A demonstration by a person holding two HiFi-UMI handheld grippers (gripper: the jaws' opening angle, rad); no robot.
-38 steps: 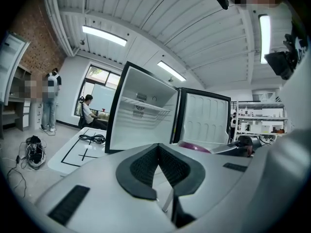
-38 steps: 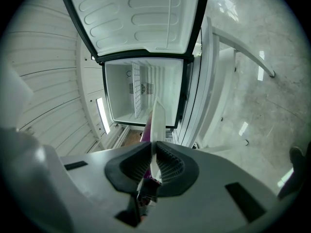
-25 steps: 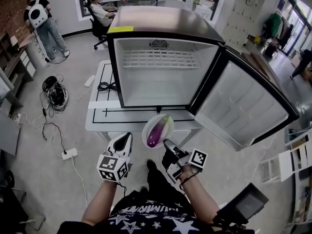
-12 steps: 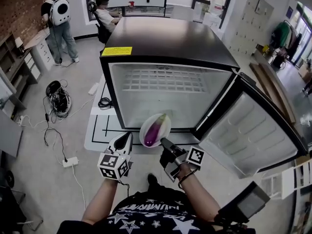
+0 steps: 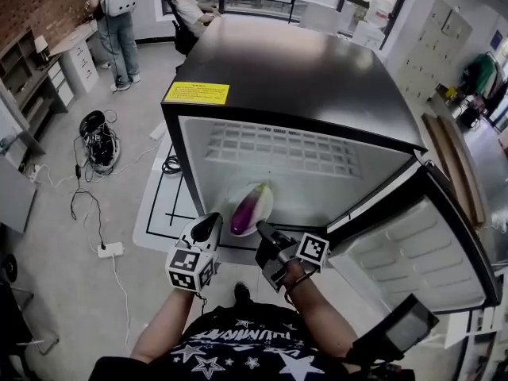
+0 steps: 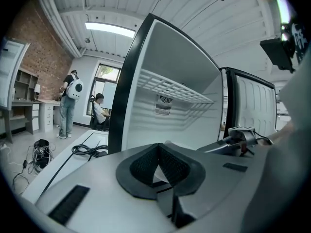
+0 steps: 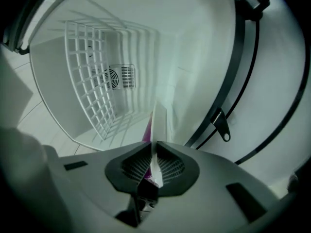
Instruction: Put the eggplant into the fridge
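So the eggplant [image 5: 244, 210] has been brought up to the open fridge [image 5: 294, 78] just ahead, on a plate [image 5: 263, 200] clamped by its rim in the right hand-held gripper [image 5: 261, 228], left hand-held gripper [image 5: 211, 224] closed and empty, so sliding it in is probably next.

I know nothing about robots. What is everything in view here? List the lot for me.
fridge: one, black outside, white inside, on the table
door: one, black frame, white lining, swung open at the right
wire shelf: one, white, high inside the fridge
label: one, yellow, front left of the fridge top
plate: one, white, at the fridge opening
eggplant: one, purple, on the plate
table: one, white with black lines, under the fridge
cables: one tangle, black, floor at left
power strip: one, white, floor by the table
standing person: one, white backpack, far left
seated person: one, white top, far back
left gripper: fingers shut, empty, beside the plate
right gripper: fingers shut on the plate's rim
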